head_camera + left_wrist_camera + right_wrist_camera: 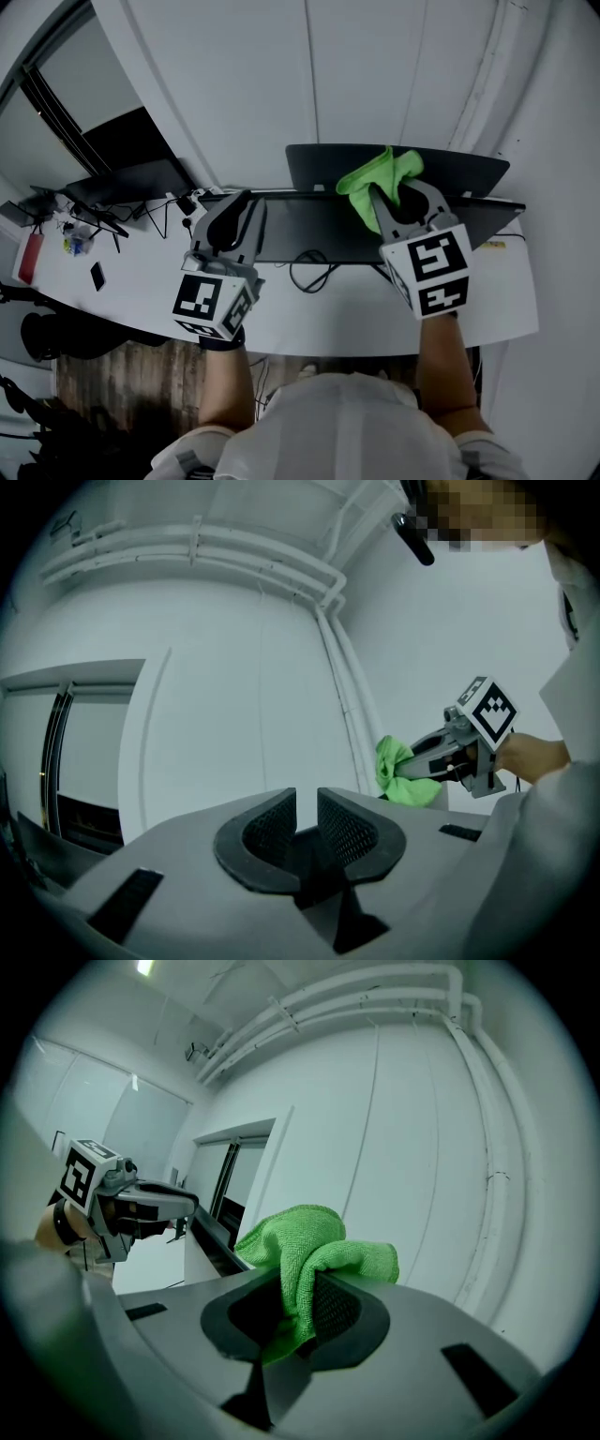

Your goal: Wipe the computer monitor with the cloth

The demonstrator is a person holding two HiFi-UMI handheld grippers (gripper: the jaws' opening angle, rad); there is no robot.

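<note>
Here, in the head view, the right gripper [398,192] holds the green cloth [377,174] at the top edge of the dark computer monitor [309,230], upper centre-right of the frame. The monitor stands on the white tabletop [131,291]. The right gripper view shows the 2 jaws of that gripper [300,1293] pinched on a bunched fold of the cloth [314,1241], most of which puffs out above and ahead of the pads. The left gripper [242,208] hovers at centre-left, off the monitor's left end. In its own view the left gripper [307,817] has its jaws only a narrow gap apart, with nothing between them.

The cloth looks like light, soft microfibre. It should fold and drag easily, so a firm pinch on a gathered wad, as here, likely leaves enough loose fabric to meet the glass. The monitor is probably rigid but delicate, and its thin panel may rock on its stand. Light pressure seems wise, with only fabric, never a hard jaw tip, touching the screen.
</note>
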